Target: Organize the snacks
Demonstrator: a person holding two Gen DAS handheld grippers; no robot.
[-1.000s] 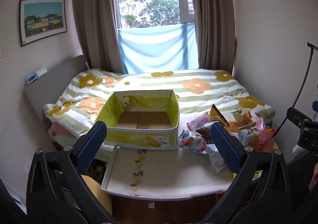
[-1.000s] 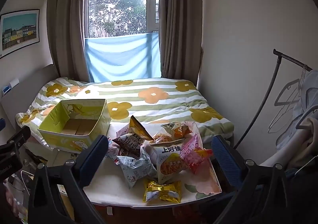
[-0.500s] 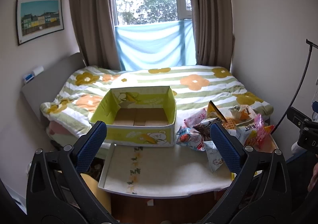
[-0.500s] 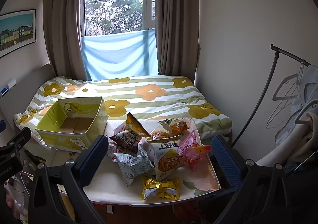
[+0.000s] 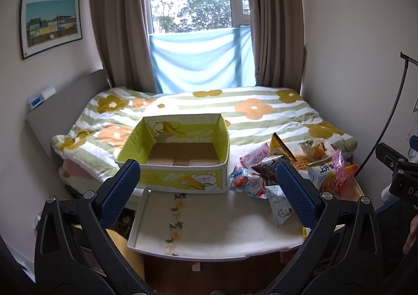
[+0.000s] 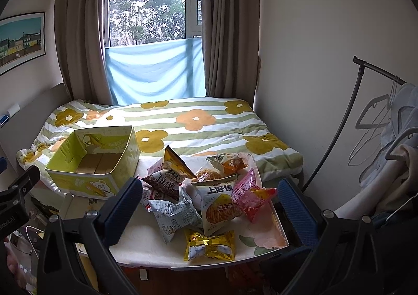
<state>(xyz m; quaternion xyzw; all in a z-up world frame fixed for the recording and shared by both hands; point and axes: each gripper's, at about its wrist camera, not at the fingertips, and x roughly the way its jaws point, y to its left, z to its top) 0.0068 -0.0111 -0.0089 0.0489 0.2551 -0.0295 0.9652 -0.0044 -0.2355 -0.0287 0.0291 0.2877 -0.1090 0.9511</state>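
One yellow-green cardboard box [image 6: 96, 161] and one tray table [image 6: 146, 248] it sits at the edge of. Snack packs [image 6: 203, 190] in the pile – I count roughly nine, but they overlap so can't be sure. One yellow pack [image 6: 209, 245] lies apart – and two grippers.

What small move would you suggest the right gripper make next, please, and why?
Probably lower the right gripper onto the gold packet, the snack lying nearest it at the tray's front edge. Both grippers are open and hold nothing, the box is empty, and that packet lies apart from the pile, so it looks easiest to pinch.
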